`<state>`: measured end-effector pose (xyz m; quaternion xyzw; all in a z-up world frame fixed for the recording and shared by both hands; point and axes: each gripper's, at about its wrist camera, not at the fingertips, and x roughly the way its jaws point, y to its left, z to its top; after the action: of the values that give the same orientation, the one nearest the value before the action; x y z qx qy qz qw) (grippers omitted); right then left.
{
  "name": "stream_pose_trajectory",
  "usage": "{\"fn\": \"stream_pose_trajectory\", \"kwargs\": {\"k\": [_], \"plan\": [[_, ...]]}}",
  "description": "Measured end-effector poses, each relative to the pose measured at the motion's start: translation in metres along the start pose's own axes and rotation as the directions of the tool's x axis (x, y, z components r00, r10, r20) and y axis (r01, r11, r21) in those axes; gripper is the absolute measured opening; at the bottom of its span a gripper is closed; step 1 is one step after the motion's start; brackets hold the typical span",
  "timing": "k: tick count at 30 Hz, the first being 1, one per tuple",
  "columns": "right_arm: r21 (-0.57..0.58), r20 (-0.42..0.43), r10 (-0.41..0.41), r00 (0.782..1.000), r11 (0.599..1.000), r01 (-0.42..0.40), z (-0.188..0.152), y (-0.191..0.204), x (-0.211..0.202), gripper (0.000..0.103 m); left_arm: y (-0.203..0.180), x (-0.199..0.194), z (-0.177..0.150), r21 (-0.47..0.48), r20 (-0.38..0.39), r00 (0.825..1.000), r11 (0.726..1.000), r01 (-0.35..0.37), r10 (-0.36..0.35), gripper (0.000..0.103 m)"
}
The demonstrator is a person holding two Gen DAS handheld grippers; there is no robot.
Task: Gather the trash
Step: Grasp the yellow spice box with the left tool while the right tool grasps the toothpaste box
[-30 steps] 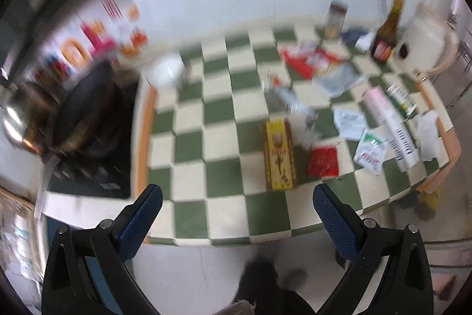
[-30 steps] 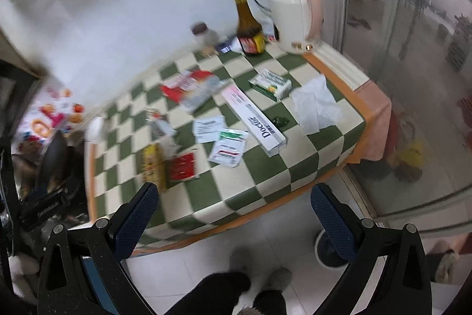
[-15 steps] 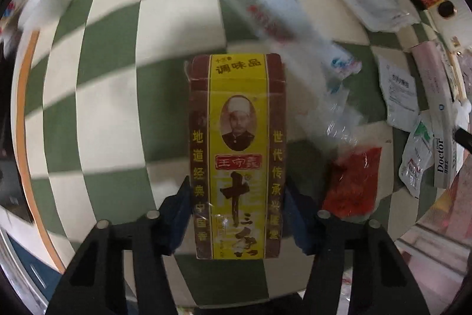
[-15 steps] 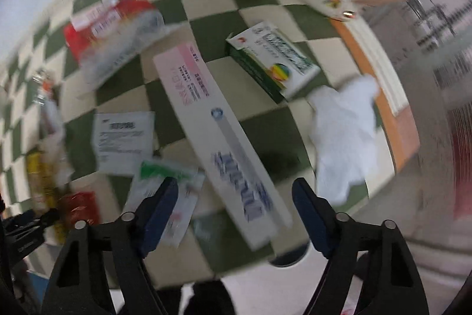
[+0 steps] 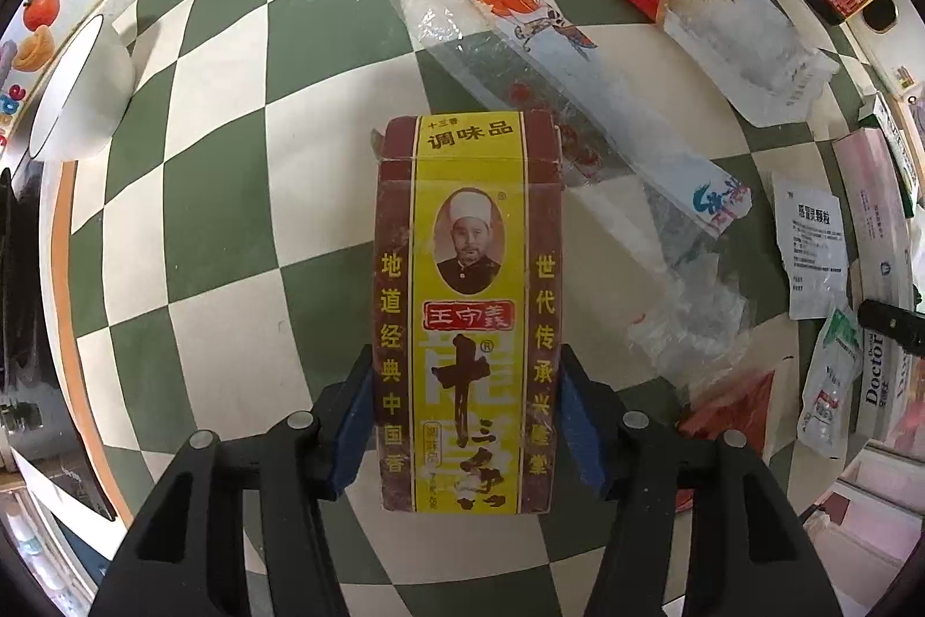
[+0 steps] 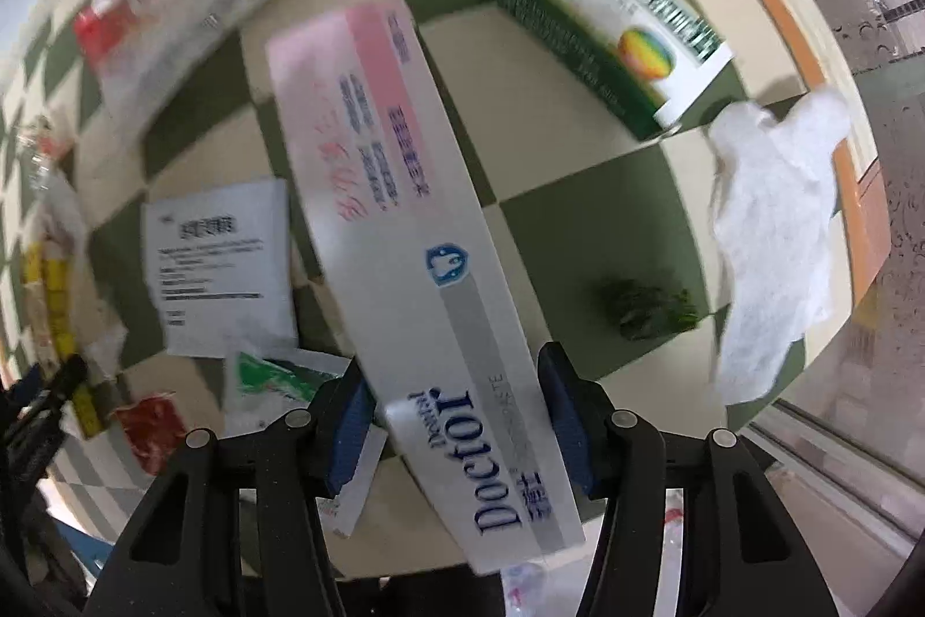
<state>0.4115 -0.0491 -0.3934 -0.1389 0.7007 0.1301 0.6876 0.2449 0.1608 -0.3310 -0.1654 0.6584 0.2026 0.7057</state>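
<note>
Clutter is being spread across the green-and-white checked desk (image 5: 191, 166). In the left wrist view the yellow and brown spice box (image 5: 468, 316) is being clamped at its near end by the left claw (image 5: 465, 420), both blue pads being pressed against its long sides; its bottom edge is being hidden behind the claw arms. A clear plastic wrapper (image 5: 520, 56) is lying from 12 to 3 o'clock of the box, and its far end is being partly covered by the box's top corner. At 9 o'clock a white bowl (image 5: 81, 91) is being cut off by the lens rim.

In the right wrist view, blurred throughout, the right claw (image 6: 457, 420) is closing with the long white toothpaste box (image 6: 404, 235) between its pads; whether the pads are touching the box cannot be told. At 2 o'clock a crumpled white tissue (image 6: 774, 235) is lying, and at 1 o'clock a green medicine box (image 6: 601, 21), its print being unreadable.
</note>
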Motion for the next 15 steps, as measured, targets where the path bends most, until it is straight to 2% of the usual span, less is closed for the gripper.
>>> {"fn": "stream_pose_trajectory", "kwargs": {"k": [4, 9, 12, 13, 15], "plan": [[0.020, 0.060, -0.015, 0.998, 1.000, 0.014, -0.007, -0.004, -0.003, 0.053, -0.004, -0.013, -0.005, 0.019, 0.027, 0.998, 0.998, -0.051, 0.051, 0.054], [0.059, 0.160, 0.045, 0.986, 0.997, -0.055, -0.029, -0.018, -0.028, 0.051, -0.008, -0.062, -0.018, 0.014, 0.111, 0.987, 0.993, -0.116, 0.114, 0.054], [0.070, 0.241, 0.106, 0.965, 0.990, -0.127, -0.045, -0.032, -0.052, 0.051, -0.021, -0.095, -0.026, 0.019, 0.179, 0.974, 0.989, -0.144, 0.139, 0.054], [0.076, 0.271, 0.130, 0.954, 0.985, -0.156, -0.054, -0.039, -0.058, 0.051, -0.030, -0.094, -0.033, 0.023, 0.207, 0.968, 0.988, -0.152, 0.144, 0.054], [0.092, 0.308, 0.154, 0.939, 0.977, -0.191, -0.059, -0.042, -0.085, 0.050, -0.050, -0.128, -0.039, 0.036, 0.265, 0.954, 0.987, -0.158, 0.143, 0.054]]}}
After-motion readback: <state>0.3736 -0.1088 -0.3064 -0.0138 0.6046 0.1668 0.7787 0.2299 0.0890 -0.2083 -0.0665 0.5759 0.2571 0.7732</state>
